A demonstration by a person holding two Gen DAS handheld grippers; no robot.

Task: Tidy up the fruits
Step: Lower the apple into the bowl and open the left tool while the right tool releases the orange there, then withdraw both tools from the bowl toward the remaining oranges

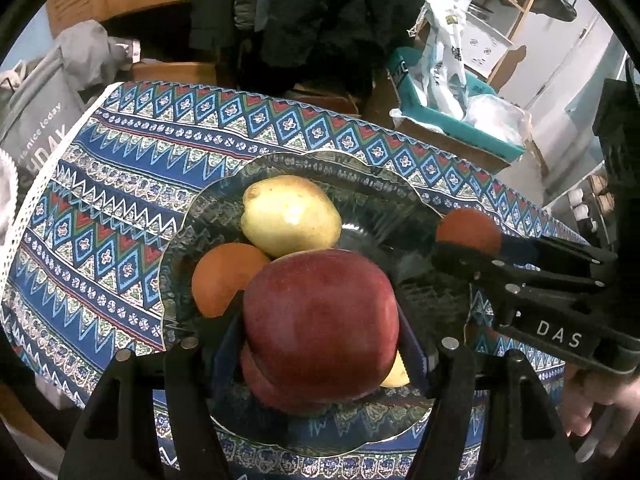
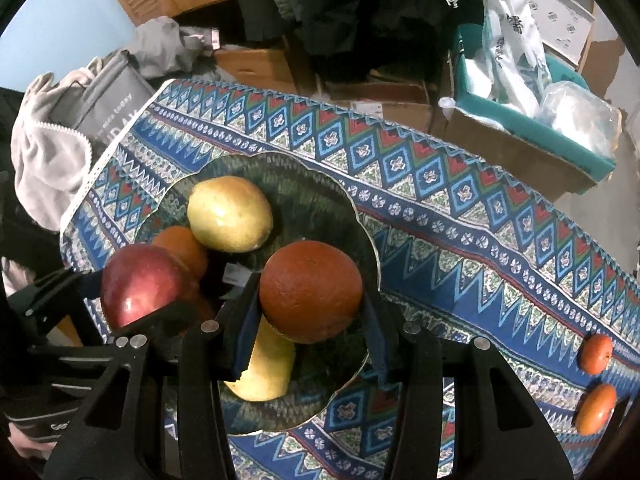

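Red apple (image 1: pixel 320 328) clamped between the blue pads of the left gripper (image 1: pixel 320 356), jaws closed on its flanks, hanging just above the near part of the glass plate (image 1: pixel 360 188). Dark orange (image 2: pixel 312 290) clamped likewise in the right gripper (image 2: pixel 310 320), jaws closed on its two sides, hanging over the right half of the same plate. Both loads side by side over the plate, apple to the left, orange to the right, neither clearly resting on the glass yet. Already lying in the plate: a yellow pear (image 1: pixel 290 216) at the far side, a small orange fruit (image 1: pixel 224 276) at the left touching it, and a second yellow fruit (image 2: pixel 264 368) at the near edge, directly under and between the two loads. Probably the deciding relation for the set-down: free glass lying right of and beyond the fruit pile for the orange, while the apple hangs above the crowded near-left part, close to the small orange fruit. Still out on the patterned tabletop (image 2: pixel 480 240), well apart at the near right: two small persimmons (image 2: pixel 596 354), nearer to the right gripper.
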